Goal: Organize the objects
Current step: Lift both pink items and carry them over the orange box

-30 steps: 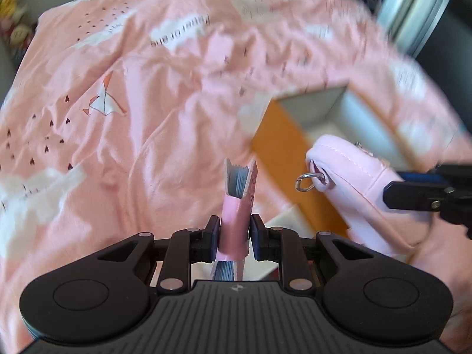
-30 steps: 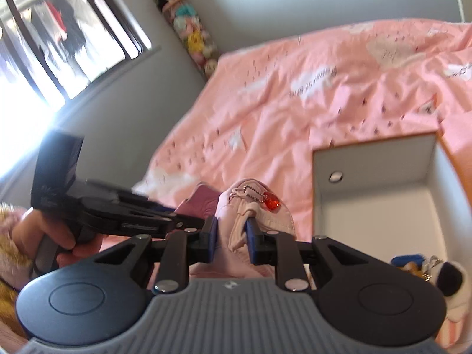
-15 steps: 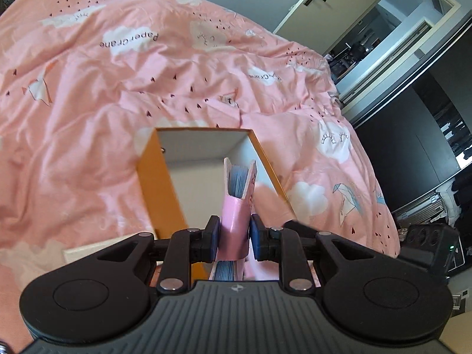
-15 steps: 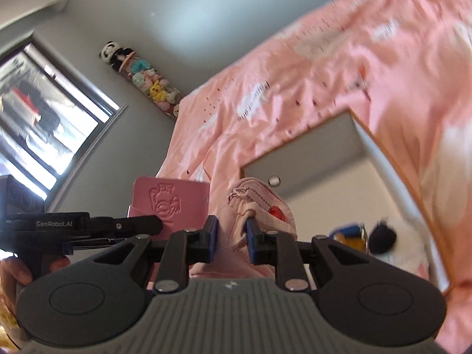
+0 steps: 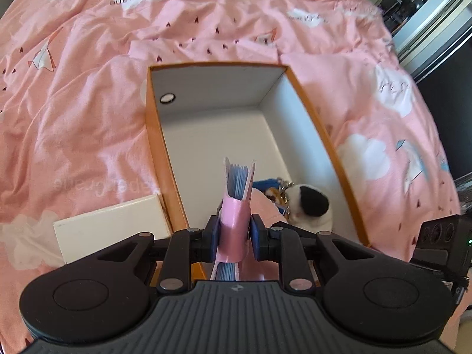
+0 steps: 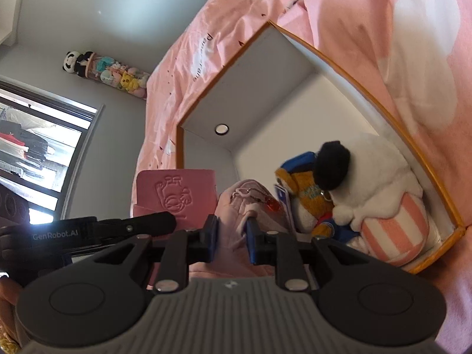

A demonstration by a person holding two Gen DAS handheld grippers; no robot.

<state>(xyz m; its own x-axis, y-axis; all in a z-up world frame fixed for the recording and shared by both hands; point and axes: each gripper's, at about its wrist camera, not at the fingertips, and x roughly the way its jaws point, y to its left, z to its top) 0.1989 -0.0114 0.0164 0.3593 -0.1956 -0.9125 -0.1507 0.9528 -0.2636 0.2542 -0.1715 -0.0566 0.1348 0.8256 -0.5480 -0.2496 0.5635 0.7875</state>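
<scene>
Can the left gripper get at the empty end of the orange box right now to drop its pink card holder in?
Probably yes. The left gripper, shut on the pink card holder, hangs over the orange box, whose far floor is bare. The plush toy sits only in the near corner.

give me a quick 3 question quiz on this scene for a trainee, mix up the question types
1. True or false: the box is empty.
2. Multiple choice: what does the left gripper hold? A) a plush toy B) a pink booklet with blue pages C) a white lid
3. Short answer: what is the right gripper shut on?

Key:
1. False. Plush toys lie at its near end.
2. B. The booklet stands on edge between the pads, over the box.
3. A soft pink pouch with a chain and a red charm.
</scene>
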